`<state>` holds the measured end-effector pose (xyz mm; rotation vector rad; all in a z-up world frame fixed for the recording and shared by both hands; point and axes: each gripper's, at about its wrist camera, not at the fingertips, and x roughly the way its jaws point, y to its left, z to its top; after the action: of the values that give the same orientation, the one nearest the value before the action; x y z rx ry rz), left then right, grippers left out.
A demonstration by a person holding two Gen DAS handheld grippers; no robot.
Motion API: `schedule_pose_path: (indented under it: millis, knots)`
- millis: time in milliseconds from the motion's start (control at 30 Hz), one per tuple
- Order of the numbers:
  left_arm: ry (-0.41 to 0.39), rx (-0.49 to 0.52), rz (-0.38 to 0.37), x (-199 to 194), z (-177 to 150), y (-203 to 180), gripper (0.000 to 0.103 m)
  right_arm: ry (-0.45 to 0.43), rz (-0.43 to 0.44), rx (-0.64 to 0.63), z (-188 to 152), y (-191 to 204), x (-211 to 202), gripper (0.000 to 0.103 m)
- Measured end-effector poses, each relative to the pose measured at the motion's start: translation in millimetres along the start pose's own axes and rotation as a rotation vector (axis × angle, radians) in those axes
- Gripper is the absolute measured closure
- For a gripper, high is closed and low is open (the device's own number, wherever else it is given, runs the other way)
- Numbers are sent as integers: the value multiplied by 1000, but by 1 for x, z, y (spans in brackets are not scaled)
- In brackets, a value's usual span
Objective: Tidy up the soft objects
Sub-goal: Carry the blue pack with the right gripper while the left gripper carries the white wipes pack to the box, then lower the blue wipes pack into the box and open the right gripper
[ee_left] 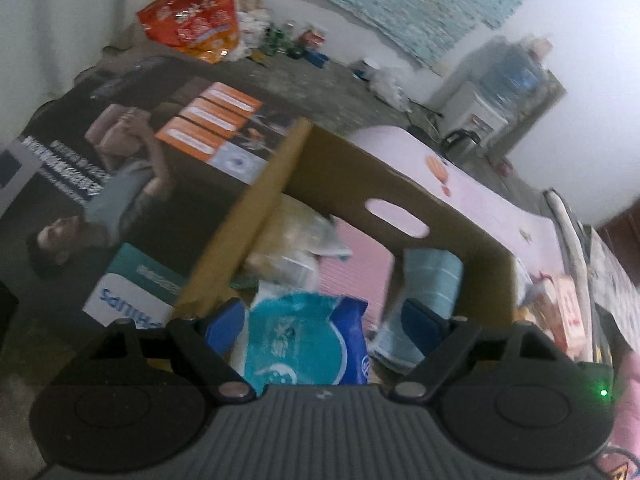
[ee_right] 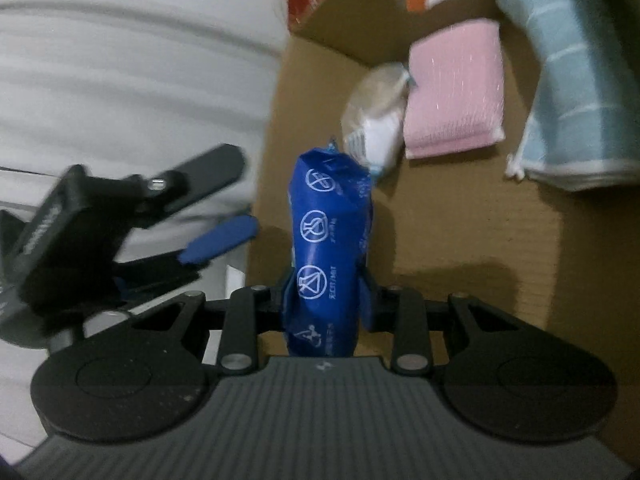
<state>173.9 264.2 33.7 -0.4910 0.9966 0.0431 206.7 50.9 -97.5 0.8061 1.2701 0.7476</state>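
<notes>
One open cardboard box (ee_right: 472, 232) holds four soft things: one blue tissue pack (ee_right: 328, 248), one pink folded cloth (ee_right: 454, 88), one light-blue rolled towel (ee_right: 576, 80) and one clear bag of pale goods (ee_right: 376, 116). Two grippers show: one right gripper (ee_right: 326, 296) and one left gripper (ee_right: 224, 216). Beside the box lies one large printed carton (ee_left: 132, 184); farther off, one orange snack bag (ee_left: 196, 16).

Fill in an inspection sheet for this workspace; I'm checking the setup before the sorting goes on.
Surface: cardboard box, open, floor partly bare.
Job's things: blue pack; pink cloth, light blue towel and white packet in the box.
Clutter: orange bag, bottles and printed cartons beyond the box.
Grippers: right gripper shut on the blue pack; left gripper open.
Cables: nothing seen.
Surroundings: white walls, water dispenser.
</notes>
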Motion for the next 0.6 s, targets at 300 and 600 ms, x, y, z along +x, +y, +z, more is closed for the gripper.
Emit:
schedule_pose_path:
  millis: [300, 600]
  knots:
    - [-26, -37, -1, -5, 7, 27, 16, 31, -74, 73, 4, -12, 36, 74]
    - [-21, -11, -26, -1, 5, 21, 16, 21, -152, -7, -1, -3, 49, 67]
